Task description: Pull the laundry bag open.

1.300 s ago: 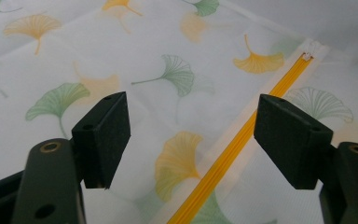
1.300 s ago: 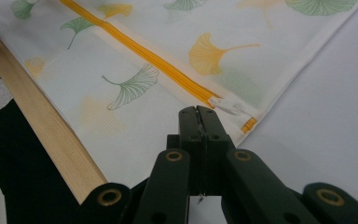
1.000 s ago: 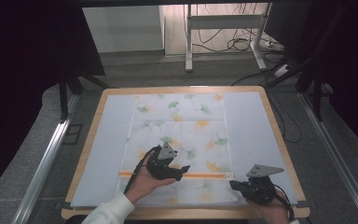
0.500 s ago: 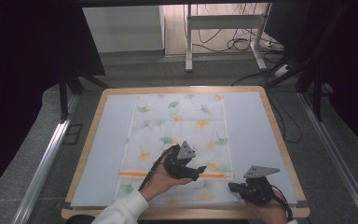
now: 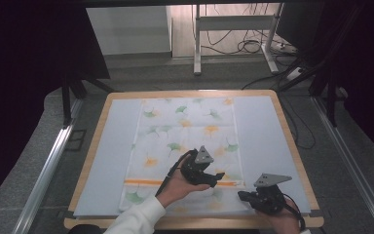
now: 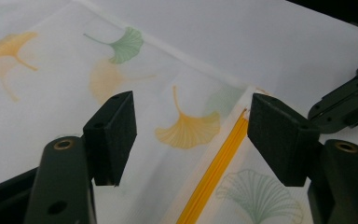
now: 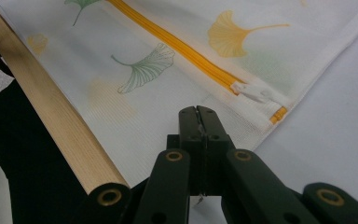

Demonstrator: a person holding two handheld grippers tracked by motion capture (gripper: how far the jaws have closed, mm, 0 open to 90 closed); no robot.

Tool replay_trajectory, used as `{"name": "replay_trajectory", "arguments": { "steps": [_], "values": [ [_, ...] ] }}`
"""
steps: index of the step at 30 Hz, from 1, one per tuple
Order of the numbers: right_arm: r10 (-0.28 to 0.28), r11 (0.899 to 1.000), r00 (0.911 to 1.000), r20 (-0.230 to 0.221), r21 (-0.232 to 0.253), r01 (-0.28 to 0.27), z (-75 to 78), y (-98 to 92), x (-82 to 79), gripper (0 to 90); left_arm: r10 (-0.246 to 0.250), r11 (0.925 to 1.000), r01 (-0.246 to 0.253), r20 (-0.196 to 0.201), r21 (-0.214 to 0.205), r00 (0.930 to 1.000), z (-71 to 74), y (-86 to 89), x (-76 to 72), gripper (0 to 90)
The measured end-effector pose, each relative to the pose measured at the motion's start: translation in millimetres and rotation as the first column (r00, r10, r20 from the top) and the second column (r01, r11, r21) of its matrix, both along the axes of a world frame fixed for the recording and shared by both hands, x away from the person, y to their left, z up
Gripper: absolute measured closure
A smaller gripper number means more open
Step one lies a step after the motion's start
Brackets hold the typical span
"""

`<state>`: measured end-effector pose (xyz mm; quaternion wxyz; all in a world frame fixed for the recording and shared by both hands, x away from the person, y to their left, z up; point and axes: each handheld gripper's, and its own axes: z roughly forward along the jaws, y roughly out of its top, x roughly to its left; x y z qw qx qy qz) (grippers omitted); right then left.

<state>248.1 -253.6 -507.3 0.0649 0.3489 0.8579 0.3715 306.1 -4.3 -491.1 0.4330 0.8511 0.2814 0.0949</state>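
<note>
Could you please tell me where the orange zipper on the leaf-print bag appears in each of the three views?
High view: the orange zipper runs as a level stripe across the near part of the leaf-print bag, partly behind the left gripper.
Left gripper view: it slants from bottom centre up toward the right jaw.
Right gripper view: it slants from top centre down right, ending at the white zipper pull.
Shared landmark: the zipper's right end at the bag's edge.

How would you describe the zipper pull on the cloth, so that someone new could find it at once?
On the pale table mat lies a white cloth bag printed with ginkgo leaves. Follow its orange zipper across the near part to the right-hand end. There sits the small white zipper pull, the one white piece on the orange line, just ahead of the shut right gripper.
</note>
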Motion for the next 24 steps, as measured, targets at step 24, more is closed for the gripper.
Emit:
{"name": "replay_trajectory", "arguments": {
  "steps": [24],
  "values": [
    [0.015, 0.999, 0.9997, -0.021, -0.033, -0.015, -6.1, -0.1, 2.7, 89.3, -0.081, 0.9962, 0.081, -0.011, 0.032, 0.9967, -9.7, -43.1, 6.4, 43.3]
  ]
}}
